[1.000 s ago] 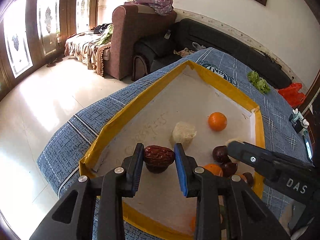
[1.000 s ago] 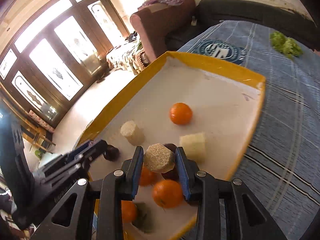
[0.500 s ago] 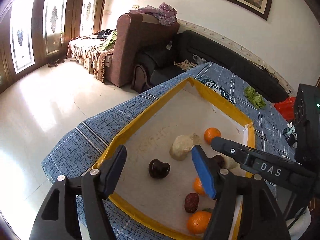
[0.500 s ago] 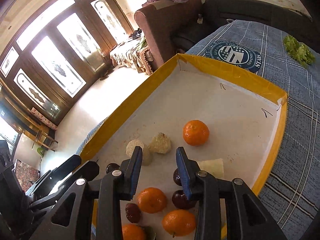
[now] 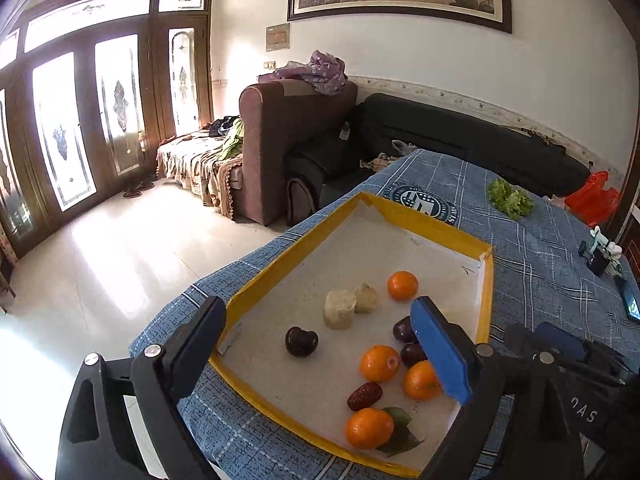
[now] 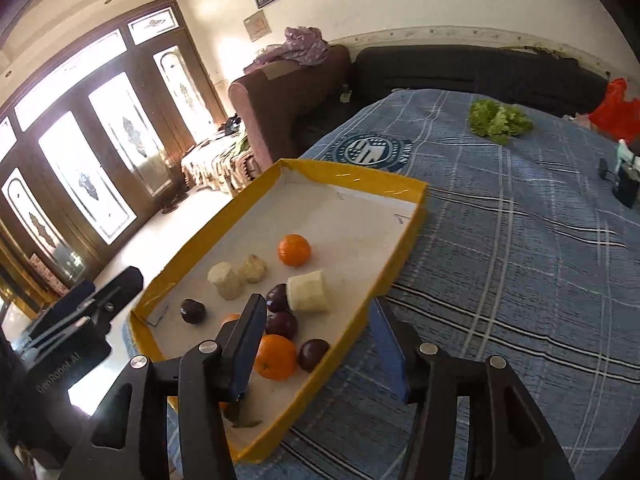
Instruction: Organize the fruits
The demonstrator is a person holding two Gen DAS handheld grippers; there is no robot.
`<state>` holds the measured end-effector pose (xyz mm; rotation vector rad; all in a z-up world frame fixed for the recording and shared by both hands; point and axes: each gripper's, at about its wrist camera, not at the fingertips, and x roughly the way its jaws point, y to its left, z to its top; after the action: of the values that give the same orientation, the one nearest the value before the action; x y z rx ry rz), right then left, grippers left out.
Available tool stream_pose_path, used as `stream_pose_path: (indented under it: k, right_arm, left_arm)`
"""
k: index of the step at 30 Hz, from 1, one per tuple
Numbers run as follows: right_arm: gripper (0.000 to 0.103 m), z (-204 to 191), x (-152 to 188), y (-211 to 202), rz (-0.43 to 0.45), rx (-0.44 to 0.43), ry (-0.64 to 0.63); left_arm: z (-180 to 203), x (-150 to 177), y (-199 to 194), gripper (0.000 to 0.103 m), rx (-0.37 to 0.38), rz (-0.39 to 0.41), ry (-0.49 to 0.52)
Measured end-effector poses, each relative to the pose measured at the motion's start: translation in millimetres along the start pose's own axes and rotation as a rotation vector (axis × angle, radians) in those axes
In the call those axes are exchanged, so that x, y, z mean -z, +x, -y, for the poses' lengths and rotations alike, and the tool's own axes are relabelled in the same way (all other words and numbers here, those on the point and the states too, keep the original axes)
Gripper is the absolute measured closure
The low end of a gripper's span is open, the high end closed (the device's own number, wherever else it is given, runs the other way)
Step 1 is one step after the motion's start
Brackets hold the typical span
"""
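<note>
From the left wrist view, the left claw (image 5: 320,344) is hanging over the near left edge of the yellow tray (image 5: 424,222), and its jaws are opening wide with nothing held between them. A dark plum (image 5: 301,341) is sitting alone on the tray floor near that edge. Two pale chunks (image 5: 340,309) are touching each other in the middle, and one orange (image 5: 402,285) is lying just beside them toward the far right corner. More oranges (image 5: 379,363), dark plums and a red date (image 5: 364,395) are bunching near the near right corner. The tray is resting on a blue checked cloth (image 5: 540,280) over the bench. From the right wrist view, the right claw (image 6: 318,344) is hanging over the near right edge of the tray, and its jaws are opening too, gripping nothing. A pale block (image 6: 307,292) is lying against a plum by that edge. Green lettuce (image 6: 498,118) is sitting well apart, near the far edge of the bench.
</note>
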<state>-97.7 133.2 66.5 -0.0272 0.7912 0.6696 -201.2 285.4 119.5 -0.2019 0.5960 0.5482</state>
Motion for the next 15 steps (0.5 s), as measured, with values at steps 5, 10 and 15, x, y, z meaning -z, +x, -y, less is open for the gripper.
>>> stream_pose_path:
  k: [5,10,15]
  right_arm:
    - [0.041,21,24,-22,0.026,0.06,0.027]
    - [0.035,36,38,-47,0.067,0.085,0.049]
    - [0.03,40,44,-59,0.1,0.102,0.052]
  left_arm:
    - [22,3,-9,0.008,-0.007,-0.002,0.039]
    - [41,9,-15,0.008,-0.016,-0.014,0.064]
    - [65,15,-20,0.008,-0.006,-0.027,0.107]
